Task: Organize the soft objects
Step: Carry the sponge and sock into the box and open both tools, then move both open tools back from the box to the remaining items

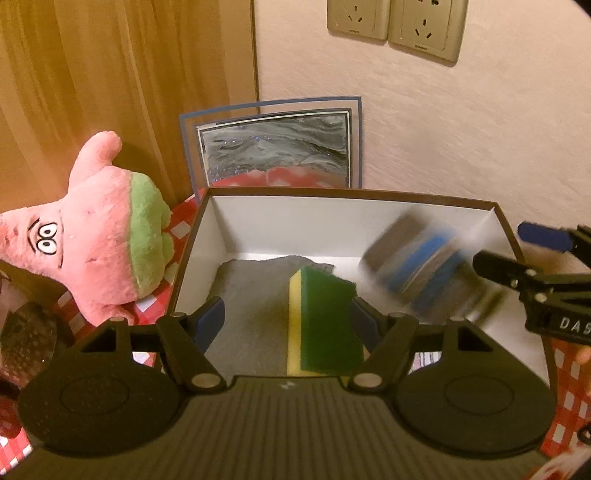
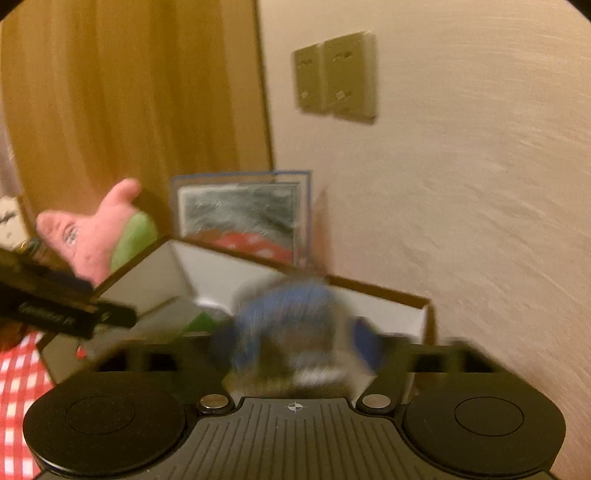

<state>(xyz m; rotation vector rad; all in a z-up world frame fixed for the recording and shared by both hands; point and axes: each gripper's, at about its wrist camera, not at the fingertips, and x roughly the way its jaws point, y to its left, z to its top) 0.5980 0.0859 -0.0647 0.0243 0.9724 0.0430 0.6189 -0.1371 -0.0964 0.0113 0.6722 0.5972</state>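
Left tongs [image 1: 284, 317] stand spread above the box [image 1: 369, 196], a green sponge [image 1: 325, 314] between them, unpinched. Right tongs [image 2: 295, 332] stand spread; a blurred blue sponge [image 1: 421, 266] sits mid-air inside the box. Pink plush toy [image 1: 99, 236] lies left of the box.

Quick count of what's there: one brown box [image 1: 369, 197] with white walls, one grey cloth [image 1: 251, 295] lying inside it, and two sponges, one green-and-yellow [image 1: 325, 317] and one blue-and-grey [image 1: 417, 269], though that second one is smeared, so it's probably a sponge. One pink plush starfish [image 1: 92, 240], one framed picture [image 1: 273, 147], two wall sockets [image 1: 395, 26], two grippers: left [image 1: 288, 321] and right [image 2: 295, 343].
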